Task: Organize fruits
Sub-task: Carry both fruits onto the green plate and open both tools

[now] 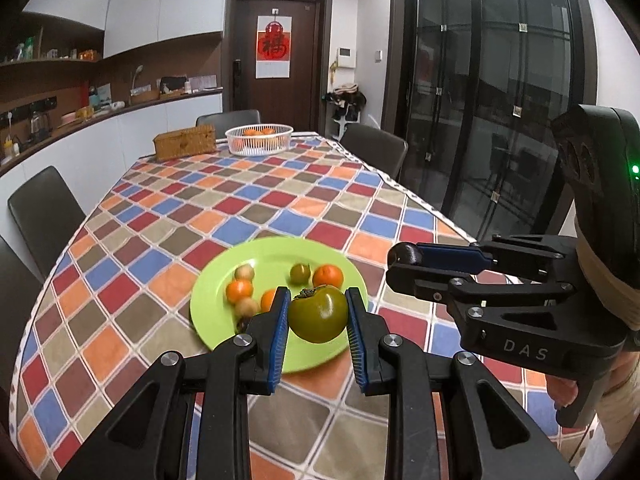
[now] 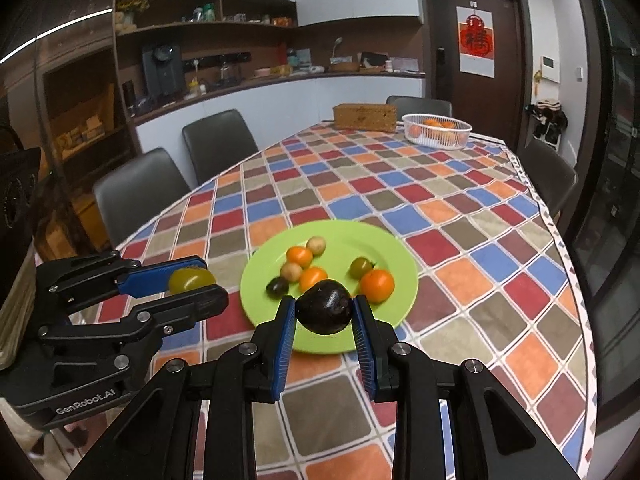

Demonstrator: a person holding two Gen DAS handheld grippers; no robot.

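A green plate [image 1: 260, 256] [image 2: 360, 236] lies on the checkered tablecloth with several small fruits: oranges [image 1: 328, 276] [image 2: 377, 284], a small green tomato [image 1: 300, 273] [image 2: 361, 266] and pale round fruits [image 1: 244, 271] [image 2: 316, 245]. My left gripper [image 1: 318, 314] is shut on a large green persimmon [image 1: 318, 314], held above the plate's near edge; it also shows in the right wrist view [image 2: 191, 280]. My right gripper [image 2: 325, 312] is shut on a dark avocado [image 2: 325, 308] above the plate's near edge. The right gripper appears side-on in the left wrist view [image 1: 404, 256].
A white wire basket [image 1: 259, 140] [image 2: 437, 131] holding oranges and a wicker box [image 1: 185, 142] [image 2: 365, 117] stand at the table's far end. Dark chairs [image 1: 44, 204] [image 2: 218, 142] line the table. A glass door [image 1: 492, 92] is on the right.
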